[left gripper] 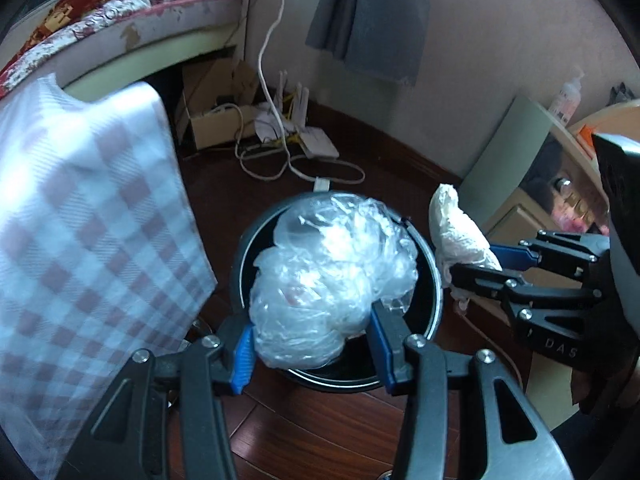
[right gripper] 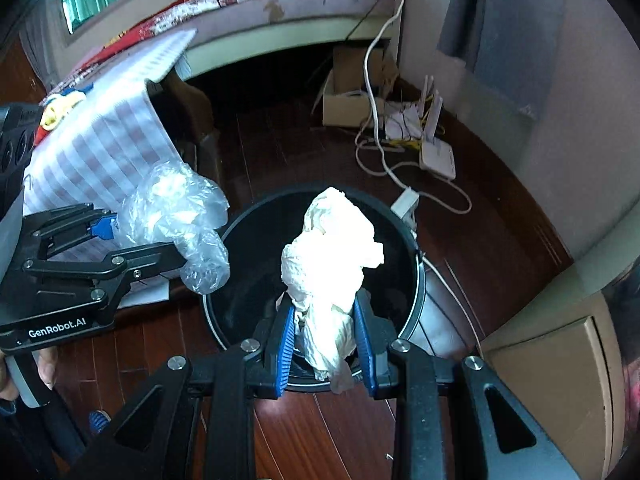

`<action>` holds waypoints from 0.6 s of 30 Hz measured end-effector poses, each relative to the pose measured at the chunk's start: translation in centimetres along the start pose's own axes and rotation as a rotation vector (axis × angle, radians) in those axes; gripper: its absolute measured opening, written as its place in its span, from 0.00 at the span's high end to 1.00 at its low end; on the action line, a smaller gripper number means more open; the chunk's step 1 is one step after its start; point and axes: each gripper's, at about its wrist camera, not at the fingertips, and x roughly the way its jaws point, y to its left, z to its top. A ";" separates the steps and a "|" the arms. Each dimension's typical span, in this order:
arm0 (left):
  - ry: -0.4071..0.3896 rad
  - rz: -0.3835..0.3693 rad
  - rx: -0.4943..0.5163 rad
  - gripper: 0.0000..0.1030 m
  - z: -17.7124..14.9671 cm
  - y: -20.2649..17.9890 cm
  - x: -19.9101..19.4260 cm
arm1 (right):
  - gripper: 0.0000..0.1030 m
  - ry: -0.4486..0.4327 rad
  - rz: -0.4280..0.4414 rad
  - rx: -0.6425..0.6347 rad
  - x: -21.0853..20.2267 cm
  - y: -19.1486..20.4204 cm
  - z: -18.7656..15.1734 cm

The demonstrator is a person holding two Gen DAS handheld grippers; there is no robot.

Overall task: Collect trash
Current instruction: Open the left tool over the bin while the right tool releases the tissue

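Above the black bin (left gripper: 434, 292), at the centre of both wrist views: left gripper (left gripper: 312, 344) clamping a crumpled ball of clear plastic wrap (left gripper: 332, 276), jaws partly spread and pressing on the wad from both sides. Right gripper (right gripper: 324, 344) pinching a scrunched white paper towel (right gripper: 332, 256), jaws drawn close on its lower tail. Both pieces hanging over the bin mouth, neither yet inside. In the left view, the paper towel showing at 3 o'clock of the bin, just past its rim; in the right view, the plastic wrap showing at 9 o'clock of the bin, near the rim. Bin interior looking dark, with no other rubbish to be made out in it, though mostly hidden behind the two wads.

Judging the stage: picking up done for these two items, carrying about done, dropping still to come. Left to do: opening both sets of jaws and letting the wads fall in. Checked cloth (left gripper: 88, 216) hanging at 9 o'clock, apparently over the counter edge, near the bin; cables and a router (right gripper: 438, 160) lying on the wooden floor (right gripper: 320, 432) at 1 o'clock, well apart. Whether more rubbish is waiting elsewhere: not showing here.
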 end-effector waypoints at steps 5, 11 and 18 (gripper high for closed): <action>0.035 -0.023 -0.004 0.52 0.1 0.1 1.8 | 0.71 0.028 0.019 -0.004 2.1 -0.5 0.3; 0.065 -0.023 0.008 0.52 0.0 0.3 3.1 | 0.71 0.061 0.046 -0.004 4.4 -1.0 0.4; 0.095 -0.009 -0.077 0.10 -0.9 2.1 4.5 | 0.29 0.097 -0.079 -0.043 6.0 -1.8 -0.1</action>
